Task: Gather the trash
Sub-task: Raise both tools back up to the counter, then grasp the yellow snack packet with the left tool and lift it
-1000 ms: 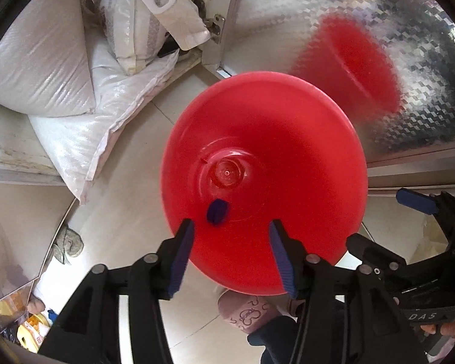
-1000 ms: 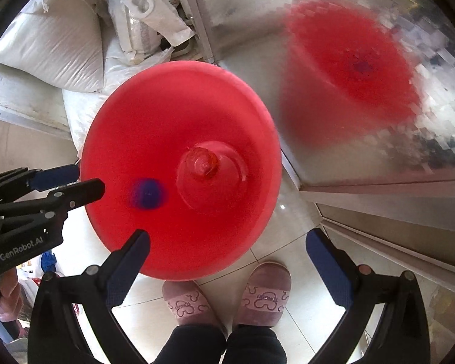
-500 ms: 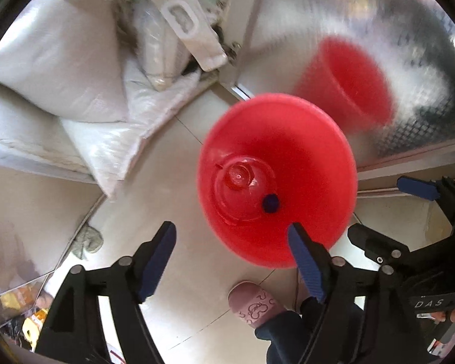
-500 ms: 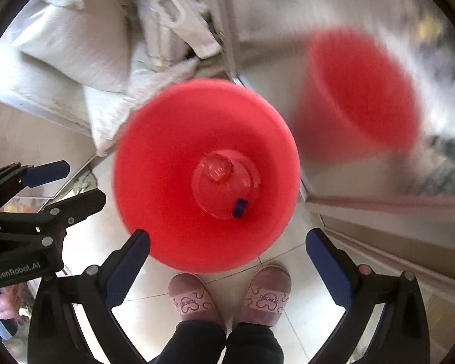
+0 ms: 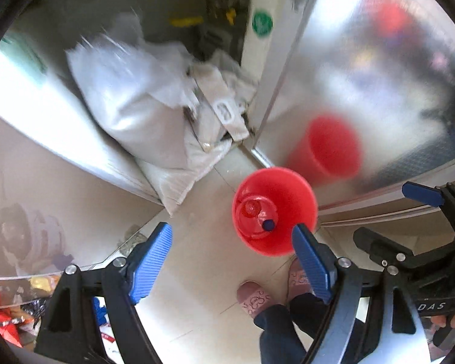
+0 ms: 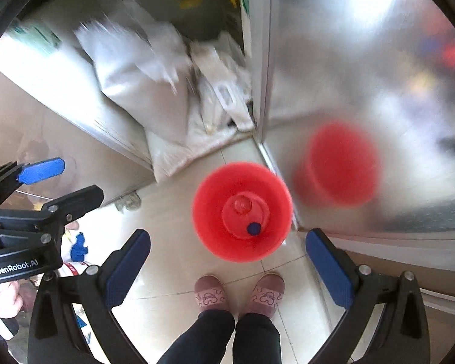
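Both grippers point steeply down at a round red plastic bin [image 6: 242, 215] standing on pale floor tiles [image 6: 173, 276]. The left gripper [image 5: 230, 261] has just been opening, nothing between its blue pads [image 5: 150, 262]. The right gripper [image 6: 227, 268] is likewise spread wide and empty. A small blue cap [image 6: 254, 228] lies inside the bin, beyond both sets of fingertips. White sacks [image 5: 142, 112] lie further ahead, to the left.

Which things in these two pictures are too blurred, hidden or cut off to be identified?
- Left wrist view: the bags against the wall are motion-blurred; any print is unreadable.
- Left wrist view: litter at the lower left is cut by the frame edge and the left gripper.
- Right wrist view: the shapes in the shiny metal panel beside the red bin are smeared.
- Right wrist view: the small blue thing in the bin is too small to name.
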`<state>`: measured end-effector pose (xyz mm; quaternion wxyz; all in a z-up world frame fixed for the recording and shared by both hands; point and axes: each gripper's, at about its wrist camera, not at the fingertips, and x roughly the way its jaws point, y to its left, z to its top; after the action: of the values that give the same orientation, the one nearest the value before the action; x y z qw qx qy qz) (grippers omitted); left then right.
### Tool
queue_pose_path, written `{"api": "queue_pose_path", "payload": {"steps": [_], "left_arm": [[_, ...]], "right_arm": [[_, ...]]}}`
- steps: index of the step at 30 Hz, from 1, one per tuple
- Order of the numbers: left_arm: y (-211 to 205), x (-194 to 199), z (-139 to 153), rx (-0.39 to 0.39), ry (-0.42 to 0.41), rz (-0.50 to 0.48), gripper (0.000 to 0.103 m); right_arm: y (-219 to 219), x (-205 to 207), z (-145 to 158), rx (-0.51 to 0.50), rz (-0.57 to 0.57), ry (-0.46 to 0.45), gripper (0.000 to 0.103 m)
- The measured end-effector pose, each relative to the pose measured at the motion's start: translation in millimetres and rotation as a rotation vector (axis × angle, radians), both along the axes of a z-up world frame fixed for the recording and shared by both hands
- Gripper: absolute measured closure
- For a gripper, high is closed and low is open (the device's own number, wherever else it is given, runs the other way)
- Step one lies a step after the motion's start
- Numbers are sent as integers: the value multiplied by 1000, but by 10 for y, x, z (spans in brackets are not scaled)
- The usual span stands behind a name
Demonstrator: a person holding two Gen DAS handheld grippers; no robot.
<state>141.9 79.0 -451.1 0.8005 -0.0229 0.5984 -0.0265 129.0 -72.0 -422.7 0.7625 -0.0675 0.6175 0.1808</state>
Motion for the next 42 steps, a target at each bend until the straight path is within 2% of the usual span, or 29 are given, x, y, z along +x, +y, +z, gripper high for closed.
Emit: {"api": "queue_pose_path", "payload": {"steps": [3, 6, 9, 16, 20, 28, 35, 42], "left_arm": [[-4, -77, 536, -12, -24, 16, 23], [-14, -127, 1045, 8, -66, 10, 23], [-19, -141, 1452, 0, -97, 10, 23], [-198, 67, 2380, -3, -189, -34, 23], [-346, 297, 2814, -1, -247, -66, 23], [-629, 819, 3380, -12, -328, -164, 23], [-913, 1467, 3517, -11, -331, -218, 23], [-1295, 2231, 3543, 15, -312, -254, 23]], "right_arm": [[5, -52, 523, -5, -12, -44, 0], [-42, -102, 1026, 18, -27, -93, 1], [-80, -122, 1439, 24, -35, -130, 1], [-270, -53, 2283, 16, -103, -249, 1], [-399, 116, 2626, 26, -149, -292, 1], [-720, 462, 3231, -11, -216, -424, 0], [-905, 911, 3476, -25, -269, -459, 0], [-1169, 1541, 3490, -16, -293, -430, 0]]}}
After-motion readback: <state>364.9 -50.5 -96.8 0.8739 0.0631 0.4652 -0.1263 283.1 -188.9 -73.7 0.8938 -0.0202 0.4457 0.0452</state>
